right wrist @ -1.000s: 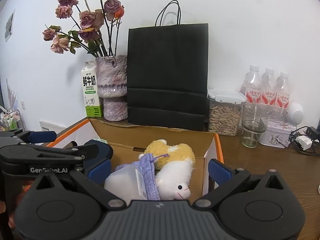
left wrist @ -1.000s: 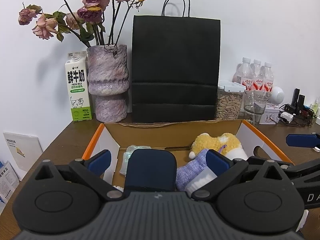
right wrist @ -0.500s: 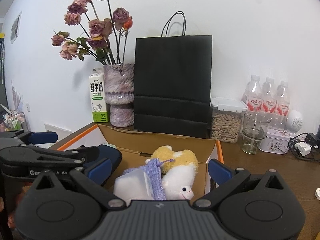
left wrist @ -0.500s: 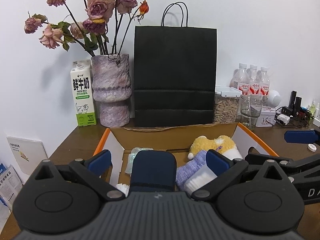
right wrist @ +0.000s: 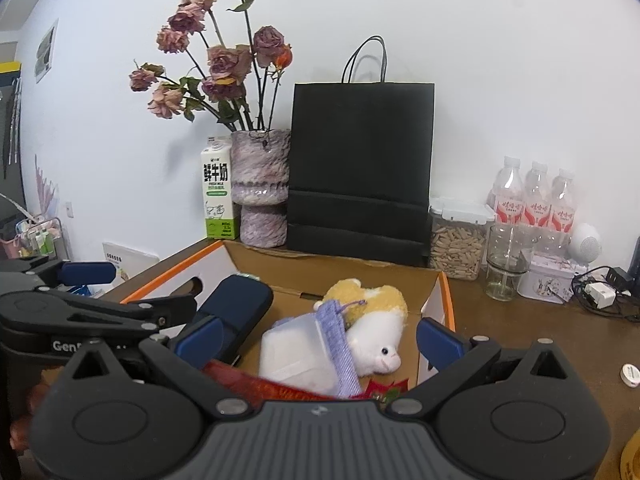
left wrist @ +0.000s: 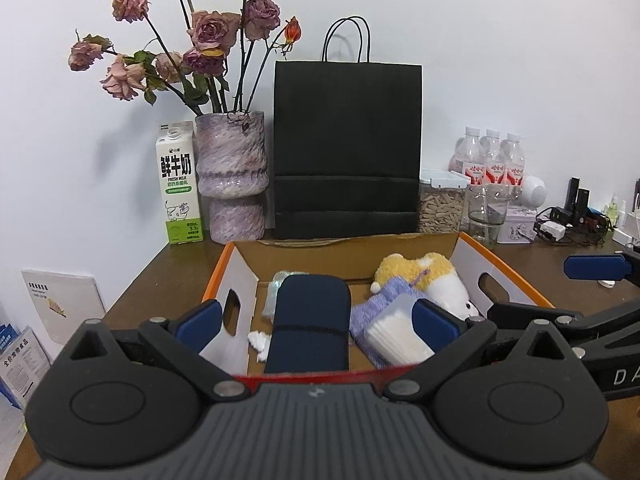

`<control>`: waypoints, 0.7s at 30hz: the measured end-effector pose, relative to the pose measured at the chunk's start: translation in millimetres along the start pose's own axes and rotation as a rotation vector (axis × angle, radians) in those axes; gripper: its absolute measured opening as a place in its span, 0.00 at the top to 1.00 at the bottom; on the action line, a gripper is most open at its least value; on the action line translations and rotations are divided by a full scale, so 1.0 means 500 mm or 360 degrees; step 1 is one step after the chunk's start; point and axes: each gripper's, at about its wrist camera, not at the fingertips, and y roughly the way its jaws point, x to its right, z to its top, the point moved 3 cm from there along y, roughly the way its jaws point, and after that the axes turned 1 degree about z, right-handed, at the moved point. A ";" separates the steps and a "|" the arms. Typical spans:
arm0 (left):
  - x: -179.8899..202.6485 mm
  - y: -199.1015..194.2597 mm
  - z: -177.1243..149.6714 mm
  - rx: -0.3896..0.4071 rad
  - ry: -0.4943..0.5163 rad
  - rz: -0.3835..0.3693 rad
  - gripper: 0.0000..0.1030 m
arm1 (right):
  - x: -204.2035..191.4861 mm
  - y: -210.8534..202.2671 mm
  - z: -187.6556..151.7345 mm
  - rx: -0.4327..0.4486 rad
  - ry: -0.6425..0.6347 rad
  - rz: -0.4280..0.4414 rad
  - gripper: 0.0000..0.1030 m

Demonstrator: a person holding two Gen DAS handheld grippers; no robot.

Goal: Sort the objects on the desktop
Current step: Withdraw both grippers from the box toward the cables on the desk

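Note:
An open cardboard box (left wrist: 240, 280) (right wrist: 436, 304) with orange rims stands on the brown desk. Inside lie a navy case (left wrist: 308, 320) (right wrist: 236, 308), a yellow-and-white plush toy (left wrist: 436, 276) (right wrist: 376, 336), a purple knitted pouch (left wrist: 380, 300) (right wrist: 336, 340), a translucent white container (left wrist: 396, 336) (right wrist: 296, 356) and a red packet (right wrist: 256, 384). My left gripper (left wrist: 316, 322) hangs open above the box's near side, holding nothing. My right gripper (right wrist: 318, 336) is open too, over the plush and container. Each gripper shows at the other view's edge.
Behind the box stand a black paper bag (left wrist: 348, 148), a purple vase of dried roses (left wrist: 232, 180) and a milk carton (left wrist: 180, 184). To the right are a jar of seeds (right wrist: 456, 240), a glass (right wrist: 508, 264), water bottles (right wrist: 536, 200), a tin (right wrist: 548, 276) and chargers (right wrist: 600, 292).
Both grippers have pulled back and risen away from the box, so more desk and wall show. A red packet has come into sight at the box's near edge. Both stay open.

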 end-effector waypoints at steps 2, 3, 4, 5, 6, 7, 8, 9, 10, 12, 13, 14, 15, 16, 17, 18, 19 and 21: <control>-0.001 -0.014 -0.009 -0.0007 -0.0004 -0.0004 0.00 | -0.006 -0.012 -0.007 -0.0005 -0.0005 0.0004 0.00; -0.002 -0.021 -0.013 -0.0011 -0.0006 -0.0007 0.00 | -0.010 -0.018 -0.011 -0.0008 -0.0006 0.0009 0.00; -0.002 -0.029 -0.018 -0.0014 -0.0004 -0.0011 0.00 | -0.013 -0.025 -0.017 -0.0013 -0.0004 0.0018 0.00; -0.003 -0.038 -0.023 -0.0016 -0.0001 -0.0015 0.00 | -0.016 -0.032 -0.022 -0.0018 -0.0001 0.0027 0.00; -0.003 -0.047 -0.029 -0.0018 0.0002 -0.0017 0.00 | -0.019 -0.038 -0.029 -0.0024 0.0001 0.0036 0.00; -0.003 -0.056 -0.034 -0.0021 0.0006 -0.0015 0.00 | -0.022 -0.044 -0.034 -0.0030 0.0000 0.0042 0.00; -0.002 -0.064 -0.039 -0.0023 0.0008 -0.0012 0.00 | -0.025 -0.050 -0.040 -0.0038 -0.0001 0.0046 0.00; -0.002 -0.072 -0.045 -0.0025 0.0004 -0.0009 0.00 | -0.029 -0.055 -0.047 -0.0047 -0.0004 0.0049 0.00; -0.002 -0.080 -0.051 -0.0028 0.0000 -0.0006 0.00 | -0.032 -0.061 -0.054 -0.0056 -0.0007 0.0054 0.00; -0.002 -0.095 -0.062 -0.0036 0.0002 -0.0014 0.00 | -0.039 -0.075 -0.067 -0.0070 -0.0004 0.0069 0.00; -0.001 -0.103 -0.069 -0.0041 0.0004 -0.0020 0.00 | -0.042 -0.082 -0.075 -0.0076 -0.0002 0.0075 0.00; 0.001 -0.110 -0.075 -0.0047 0.0007 -0.0026 0.00 | -0.045 -0.088 -0.082 -0.0083 0.0001 0.0081 0.00; 0.002 -0.117 -0.081 -0.0051 0.0012 -0.0028 0.00 | -0.047 -0.094 -0.090 -0.0092 0.0001 0.0086 0.00; 0.004 -0.122 -0.086 -0.0054 0.0017 -0.0029 0.00 | -0.049 -0.100 -0.099 -0.0105 -0.0001 0.0088 0.00; 0.005 -0.128 -0.092 -0.0060 0.0020 -0.0034 0.00 | -0.051 -0.104 -0.107 -0.0120 -0.0005 0.0086 0.00; 0.006 -0.133 -0.097 -0.0065 0.0021 -0.0039 0.00 | -0.052 -0.107 -0.116 -0.0134 -0.0009 0.0082 0.00; 0.007 -0.136 -0.104 -0.0077 0.0021 -0.0043 0.00 | -0.053 -0.111 -0.126 -0.0155 -0.0011 0.0077 0.00; 0.009 -0.141 -0.118 -0.0103 0.0026 -0.0057 0.00 | -0.055 -0.117 -0.144 -0.0190 -0.0013 0.0077 0.00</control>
